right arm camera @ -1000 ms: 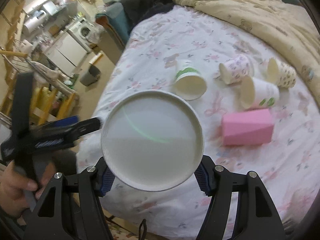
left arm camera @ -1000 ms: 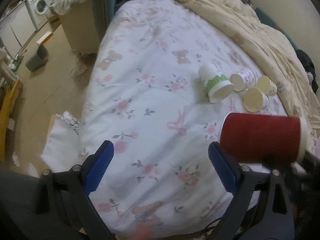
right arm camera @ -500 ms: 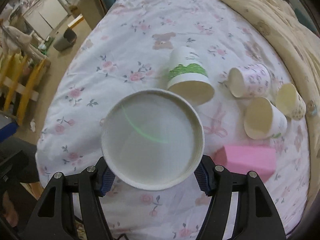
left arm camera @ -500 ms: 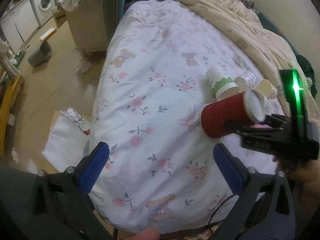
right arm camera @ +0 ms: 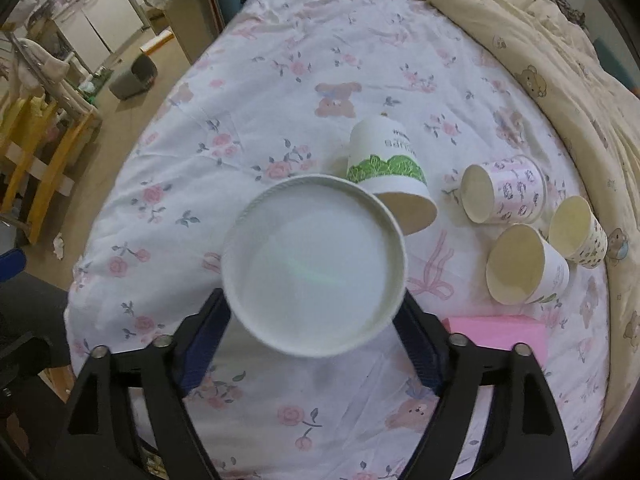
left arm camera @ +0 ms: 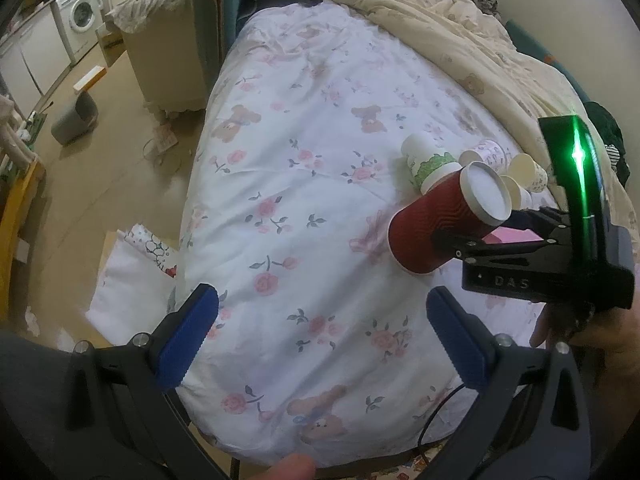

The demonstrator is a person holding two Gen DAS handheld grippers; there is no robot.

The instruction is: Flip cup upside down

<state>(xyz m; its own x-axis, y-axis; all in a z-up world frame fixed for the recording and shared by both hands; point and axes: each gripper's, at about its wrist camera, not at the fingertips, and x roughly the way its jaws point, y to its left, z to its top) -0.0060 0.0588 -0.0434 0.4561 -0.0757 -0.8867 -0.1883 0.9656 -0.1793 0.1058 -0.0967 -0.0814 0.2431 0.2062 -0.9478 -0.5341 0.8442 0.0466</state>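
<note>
A red ribbed paper cup [left arm camera: 434, 227] with a white base is held in my right gripper [right arm camera: 314, 336], which is shut on it. In the left wrist view the cup tilts with its mouth down toward the floral bedsheet [left arm camera: 304, 184] and its white base up and to the right. In the right wrist view the cup's white base [right arm camera: 314, 266] faces the camera and hides the fingertips. My left gripper [left arm camera: 320, 338] is open and empty, low over the sheet's near edge, left of the cup.
Several paper cups lie on their sides beyond the red cup: a green-banded one [right arm camera: 386, 174], a pink-patterned one [right arm camera: 502, 190], two cream ones [right arm camera: 526, 264]. A pink box [right arm camera: 496, 334] lies right. A beige duvet [left arm camera: 460, 44] lines the far side. The floor [left arm camera: 100, 168] lies left.
My right gripper has turned the red cup from lying sideways to mouth-down tilted and brought it lower over the sheet. The left gripper has pulled back slightly and stays open.
</note>
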